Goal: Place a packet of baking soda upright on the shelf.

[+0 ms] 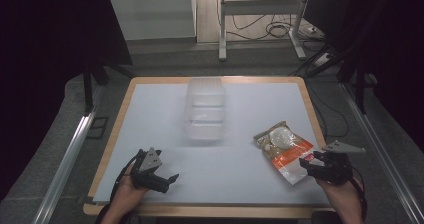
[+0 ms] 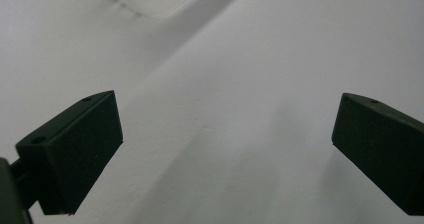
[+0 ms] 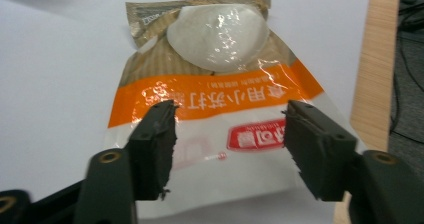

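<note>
A flat plastic packet (image 1: 283,151) lies on the white table (image 1: 165,109), near the table's right edge and toward the person's side. It is printed with an orange band and a red label, and a round white lump shows through the clear upper part; in the right gripper view (image 3: 220,84) the packet's torn top corner curls up at the far end. A clear plastic container (image 1: 205,109) stands to the left of the packet and farther back, well apart from it, about in the middle of the table.

The right gripper (image 1: 311,163) sits at the packet's near end, held by a hand (image 1: 345,196) that comes in from the bottom edge. Seen along its own jaws in the right gripper view (image 3: 227,134), the two black jaws straddle the packet's lower, clear part, one on each side, partly closed; whether the pads already press the film cannot be told.

The left gripper (image 1: 165,178) rests far to the left of the packet, low over bare table near the front edge. In the left gripper view (image 2: 227,134) its jaws stand wide apart with nothing between them, released.
</note>
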The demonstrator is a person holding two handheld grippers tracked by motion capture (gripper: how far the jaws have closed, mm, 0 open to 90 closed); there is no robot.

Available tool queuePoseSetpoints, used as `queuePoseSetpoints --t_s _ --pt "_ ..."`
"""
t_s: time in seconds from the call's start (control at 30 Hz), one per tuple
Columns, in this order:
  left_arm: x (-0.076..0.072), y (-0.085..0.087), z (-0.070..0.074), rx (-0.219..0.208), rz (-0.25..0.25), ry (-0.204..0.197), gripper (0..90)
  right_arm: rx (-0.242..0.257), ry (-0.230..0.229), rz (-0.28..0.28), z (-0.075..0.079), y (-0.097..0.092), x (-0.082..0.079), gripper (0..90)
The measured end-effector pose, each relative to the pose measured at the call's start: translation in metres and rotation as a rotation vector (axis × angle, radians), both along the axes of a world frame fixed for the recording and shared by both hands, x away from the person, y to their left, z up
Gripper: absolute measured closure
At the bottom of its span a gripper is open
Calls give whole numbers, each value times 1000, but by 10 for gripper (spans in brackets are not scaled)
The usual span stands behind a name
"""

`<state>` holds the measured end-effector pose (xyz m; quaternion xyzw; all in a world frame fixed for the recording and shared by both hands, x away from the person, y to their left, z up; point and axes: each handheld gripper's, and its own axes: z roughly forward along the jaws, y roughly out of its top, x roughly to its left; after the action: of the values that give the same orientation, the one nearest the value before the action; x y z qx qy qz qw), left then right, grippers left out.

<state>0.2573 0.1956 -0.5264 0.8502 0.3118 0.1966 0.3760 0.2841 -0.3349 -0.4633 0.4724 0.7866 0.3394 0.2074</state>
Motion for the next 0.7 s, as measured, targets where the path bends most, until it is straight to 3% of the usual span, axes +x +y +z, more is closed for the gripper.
queuePoseSetpoints --t_s 0.13,0.2,0.23,0.33,0.37,0.7 --pt "0 0 0 2 0 0 0 -7 5 22 2 4 6 529" --pt "0 0 0 2 1 0 0 -17 11 42 4 8 11 630" --pt "0 0 0 3 1 -1 0 -49 11 64 6 12 16 710" --pt "0 -1 0 5 2 -1 0 -84 11 78 7 17 22 786" --pt "0 -1 -1 9 1 -1 0 -87 7 88 7 19 28 859" --pt "0 -1 0 11 2 -3 0 -89 17 66 6 24 72 883"
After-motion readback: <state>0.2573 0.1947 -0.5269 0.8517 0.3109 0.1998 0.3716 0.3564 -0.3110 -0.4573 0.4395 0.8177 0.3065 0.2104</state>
